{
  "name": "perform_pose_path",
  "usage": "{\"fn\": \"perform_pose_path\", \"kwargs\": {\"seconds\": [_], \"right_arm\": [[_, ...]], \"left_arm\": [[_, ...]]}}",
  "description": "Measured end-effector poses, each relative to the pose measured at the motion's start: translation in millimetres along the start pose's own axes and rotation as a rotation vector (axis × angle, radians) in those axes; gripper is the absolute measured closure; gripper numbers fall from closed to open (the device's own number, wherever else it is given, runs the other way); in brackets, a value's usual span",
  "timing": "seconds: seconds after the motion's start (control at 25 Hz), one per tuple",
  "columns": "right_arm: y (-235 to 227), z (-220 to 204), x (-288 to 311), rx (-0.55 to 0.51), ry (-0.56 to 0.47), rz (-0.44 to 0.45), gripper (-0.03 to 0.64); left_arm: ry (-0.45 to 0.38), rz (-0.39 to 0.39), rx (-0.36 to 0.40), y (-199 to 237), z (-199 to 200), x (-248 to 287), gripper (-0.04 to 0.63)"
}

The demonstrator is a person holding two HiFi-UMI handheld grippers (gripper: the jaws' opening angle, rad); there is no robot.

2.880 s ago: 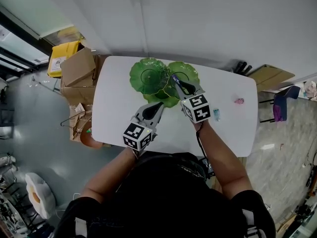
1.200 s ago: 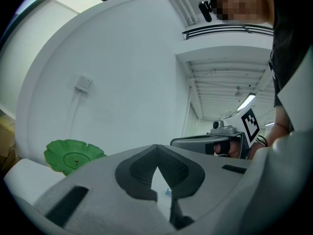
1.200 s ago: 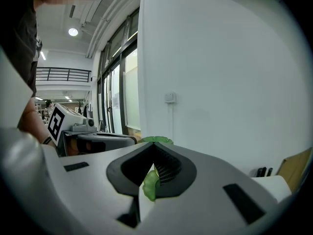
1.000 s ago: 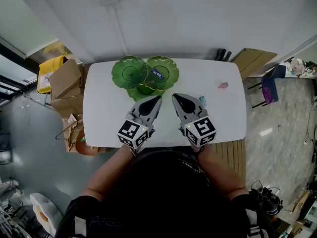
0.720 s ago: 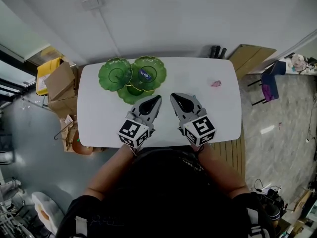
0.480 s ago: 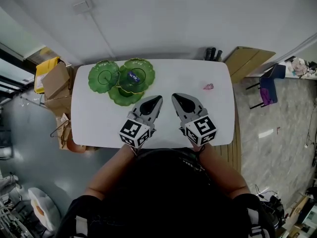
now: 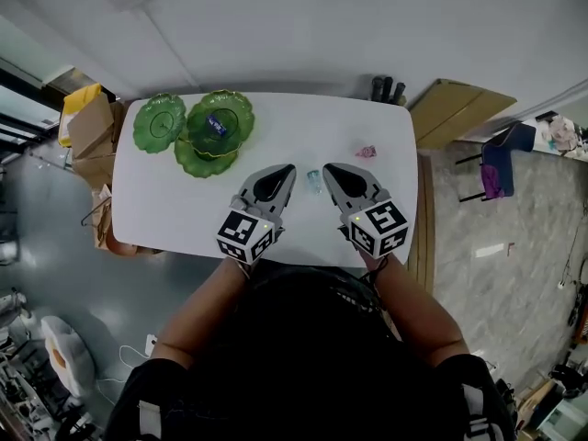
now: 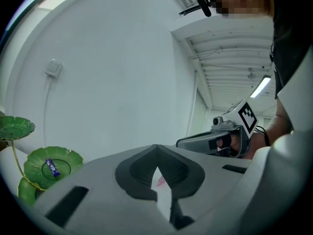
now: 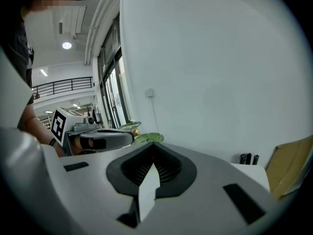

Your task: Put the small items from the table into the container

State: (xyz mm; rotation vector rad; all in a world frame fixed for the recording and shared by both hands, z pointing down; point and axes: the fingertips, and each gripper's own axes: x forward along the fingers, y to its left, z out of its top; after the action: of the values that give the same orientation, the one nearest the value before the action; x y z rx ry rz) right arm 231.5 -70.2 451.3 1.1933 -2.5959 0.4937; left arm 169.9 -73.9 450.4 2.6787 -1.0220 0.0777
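- We see the left tongs (image 8: 156, 156) with jaws together at the tips and nothing gripped. A sliver of white table (image 7: 184, 209) shows through the slit below them.
- The right tongs (image 9: 153, 155) are likewise closed and empty.
- Both are held side by side over the near half of the table, apart from each other, tips toward the far edge.
- A teal item (image 7: 313, 180) lies on the table between the two tips. We cannot tell whether either tip touches it.
- A pink item (image 7: 366, 152) lies beyond the right tongs, toward the far right corner.
- The container, a cluster of three green dishes (image 7: 159, 122), stands at the far left corner, well apart from both tongs.
- A blue item (image 7: 217, 126) lies in the dish nearest the table's middle.
- Off the table, boxes (image 7: 89, 127) sit on the floor by the left edge, and a cardboard sheet (image 7: 459, 113) lies past the far right corner.
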Motion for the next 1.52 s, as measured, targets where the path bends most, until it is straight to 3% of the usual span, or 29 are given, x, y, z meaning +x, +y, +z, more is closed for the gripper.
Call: {"fn": "perform_pose_path", "kwargs": {"seconds": [0.28, 0.88, 1.04, 1.52], "right_arm": [[-20.4, -28.0, 12.4, 0.038, 0.085, 0.045, 0.6], [-59.6, -87.5, 54.7, 0.136, 0.279, -0.006, 0.594], [-65.9, -110.0, 73.0, 0.178, 0.332, -0.018, 0.54], [-80.6, -192.7, 103.3, 0.237, 0.519, -0.058, 0.479]], "left_arm": [[0.063, 0.017, 0.048, -3.5, -23.1, 4.6, 0.588], [0.163, -0.006, -0.025, 28.9, -81.7, 31.4, 0.588], [0.174, -0.018, -0.036, 38.9, -88.4, 42.1, 0.588], [0.227, -0.036, -0.083, 64.4, -117.2, 53.5, 0.588]]}}
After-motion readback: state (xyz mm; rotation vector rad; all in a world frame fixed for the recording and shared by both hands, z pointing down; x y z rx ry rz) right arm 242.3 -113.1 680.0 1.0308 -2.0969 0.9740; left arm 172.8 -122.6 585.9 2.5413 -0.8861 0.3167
